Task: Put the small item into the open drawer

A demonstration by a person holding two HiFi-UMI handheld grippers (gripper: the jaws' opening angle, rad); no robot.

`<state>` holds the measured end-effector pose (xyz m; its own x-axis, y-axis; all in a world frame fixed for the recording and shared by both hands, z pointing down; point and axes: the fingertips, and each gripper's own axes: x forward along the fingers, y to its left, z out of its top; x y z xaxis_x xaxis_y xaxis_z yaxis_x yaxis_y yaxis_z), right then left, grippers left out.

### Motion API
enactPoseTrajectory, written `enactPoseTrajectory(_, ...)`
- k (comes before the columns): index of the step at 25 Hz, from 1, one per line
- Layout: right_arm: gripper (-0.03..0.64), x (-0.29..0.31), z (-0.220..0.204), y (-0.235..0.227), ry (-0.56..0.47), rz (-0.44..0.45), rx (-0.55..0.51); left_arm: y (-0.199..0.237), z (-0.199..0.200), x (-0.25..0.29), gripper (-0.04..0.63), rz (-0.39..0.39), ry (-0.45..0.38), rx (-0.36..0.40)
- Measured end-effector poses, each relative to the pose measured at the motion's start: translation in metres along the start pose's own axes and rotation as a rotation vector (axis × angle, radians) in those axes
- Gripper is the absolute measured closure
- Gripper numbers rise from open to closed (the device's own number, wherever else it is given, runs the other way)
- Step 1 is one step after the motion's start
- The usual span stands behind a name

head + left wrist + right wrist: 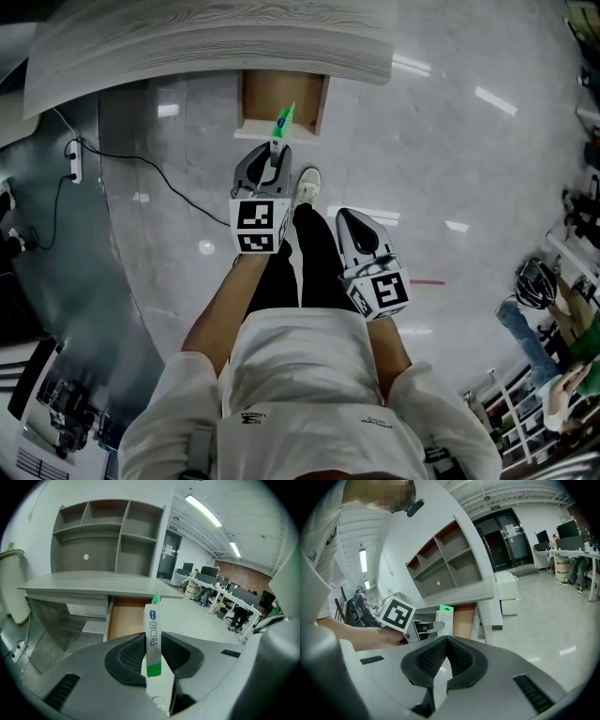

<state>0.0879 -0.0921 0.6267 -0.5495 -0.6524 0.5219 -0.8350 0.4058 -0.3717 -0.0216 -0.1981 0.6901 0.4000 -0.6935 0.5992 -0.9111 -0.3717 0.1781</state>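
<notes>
A small white box with a green end stands upright in my left gripper, which is shut on it. The box hangs just in front of the open wooden drawer under the grey desk. In the right gripper view the same box shows before the drawer. My right gripper hangs back to the right beside the person's legs, jaws shut with nothing between them.
A shelf unit rises over the desk. A black cable runs across the glossy floor to a power strip at left. The person's white shoe stands near the drawer. Office desks and people are far right.
</notes>
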Motion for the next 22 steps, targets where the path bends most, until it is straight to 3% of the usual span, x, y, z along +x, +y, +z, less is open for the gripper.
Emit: enactPoseTrajectory(22, 0.588, 0.010, -0.019, -0.009, 0.037, -0.001, 0.015, 0.015, -0.019, 0.058, 0.489, 0.055, 0.053, -0.058)
